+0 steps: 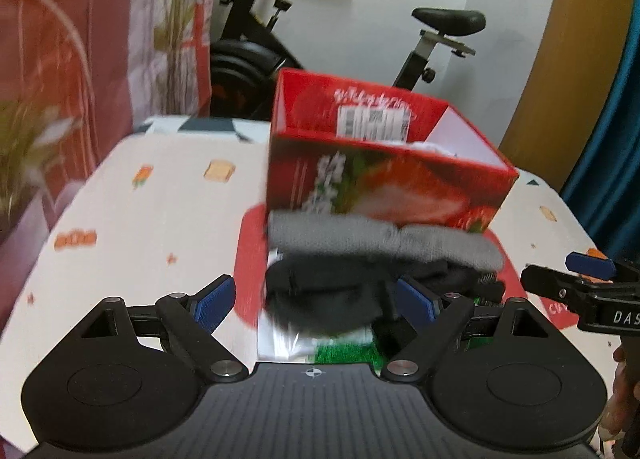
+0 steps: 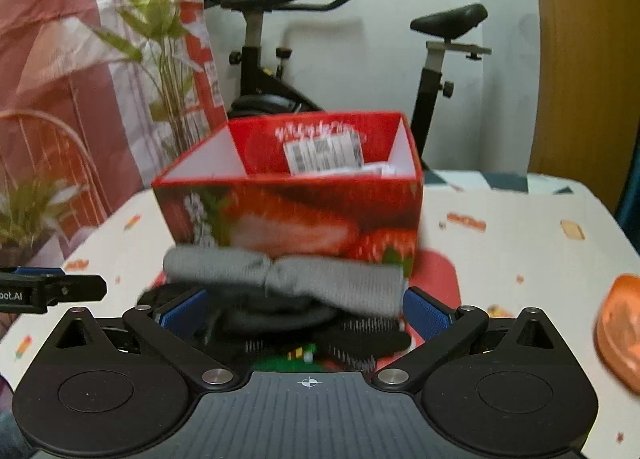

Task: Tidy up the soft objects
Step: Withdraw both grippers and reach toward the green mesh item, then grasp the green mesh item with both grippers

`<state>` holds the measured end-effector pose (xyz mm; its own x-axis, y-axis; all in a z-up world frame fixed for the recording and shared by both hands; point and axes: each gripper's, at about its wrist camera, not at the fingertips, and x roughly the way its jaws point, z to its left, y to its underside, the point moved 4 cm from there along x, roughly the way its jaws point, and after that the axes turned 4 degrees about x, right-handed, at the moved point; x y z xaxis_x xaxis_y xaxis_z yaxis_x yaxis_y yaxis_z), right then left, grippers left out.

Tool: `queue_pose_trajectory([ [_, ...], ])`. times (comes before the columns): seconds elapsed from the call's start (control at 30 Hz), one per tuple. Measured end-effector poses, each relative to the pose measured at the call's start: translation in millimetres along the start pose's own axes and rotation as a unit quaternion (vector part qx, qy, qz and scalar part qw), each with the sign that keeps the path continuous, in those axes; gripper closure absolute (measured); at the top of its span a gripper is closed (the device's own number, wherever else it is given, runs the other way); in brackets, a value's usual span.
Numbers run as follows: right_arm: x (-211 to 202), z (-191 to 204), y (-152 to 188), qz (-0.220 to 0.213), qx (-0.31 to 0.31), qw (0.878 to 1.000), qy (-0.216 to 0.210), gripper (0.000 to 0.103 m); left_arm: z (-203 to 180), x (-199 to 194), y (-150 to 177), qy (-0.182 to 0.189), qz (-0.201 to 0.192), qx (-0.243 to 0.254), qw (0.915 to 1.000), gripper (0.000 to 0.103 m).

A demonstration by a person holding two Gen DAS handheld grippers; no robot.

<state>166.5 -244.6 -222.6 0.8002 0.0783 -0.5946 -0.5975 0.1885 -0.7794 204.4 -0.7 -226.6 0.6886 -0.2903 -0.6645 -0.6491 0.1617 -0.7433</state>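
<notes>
The grey knitted soft roll [image 1: 384, 241] lies on top of a darker heap of black fabric [image 1: 320, 299], right against the near wall of the red cardboard box printed with strawberries [image 1: 384, 187], all on the pale patterned surface [image 1: 140, 227]. From my left gripper [image 1: 316, 301] I see the jaws spread wide, blue pads on either side of the black fabric, pressing on nothing that I can make out. My right gripper [image 2: 304, 311] has its jaws just as far apart, flanking the ends of the grey roll [image 2: 296, 279] without clamping it; everything is blurred, so I cannot tell whether a pad grazes the cloth.

The left view shows a green and white item [image 1: 344, 347] under the heap, a red mat [image 1: 248, 251] beneath it, and the other gripper's black finger [image 1: 568, 283] at the right edge. The right view shows more of the box's white interior [image 2: 200, 163] with a barcode label [image 2: 324, 153], an orange object [image 2: 620, 331] on the surface at the far right, and the exercise bike [image 2: 272, 59] behind.
</notes>
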Motion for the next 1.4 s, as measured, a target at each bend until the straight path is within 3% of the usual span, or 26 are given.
queue_pose_trajectory([
  [0.3, 14.7, -1.5, 49.0, 0.040, -0.011, 0.999, -0.005, 0.012, -3.0, 13.6, 42.8, 0.006, 0.028, -0.009, 0.9995, 0.015],
  [0.53, 24.7, 0.6, 59.9, 0.056, -0.017, 0.998, -0.020, 0.020, -9.3, 19.6, 53.2, 0.019, 0.040, -0.005, 0.9990, 0.020],
  [0.83, 39.9, -0.6, 67.4, 0.070, -0.024, 0.997, -0.024, 0.026, -12.7, 28.9, 58.3, 0.040, 0.053, -0.012, 0.9977, 0.050],
  [1.03, 44.1, -1.2, 63.2, 0.059, -0.033, 0.997, -0.029, 0.026, -13.5, 36.6, 61.4, 0.043, 0.063, -0.016, 0.9969, 0.051],
  [1.4, 53.3, 3.1, 68.8, 0.079, -0.046, 0.995, -0.044, 0.043, -16.5, 44.0, 64.9, 0.052, 0.075, -0.019, 0.9957, 0.051],
])
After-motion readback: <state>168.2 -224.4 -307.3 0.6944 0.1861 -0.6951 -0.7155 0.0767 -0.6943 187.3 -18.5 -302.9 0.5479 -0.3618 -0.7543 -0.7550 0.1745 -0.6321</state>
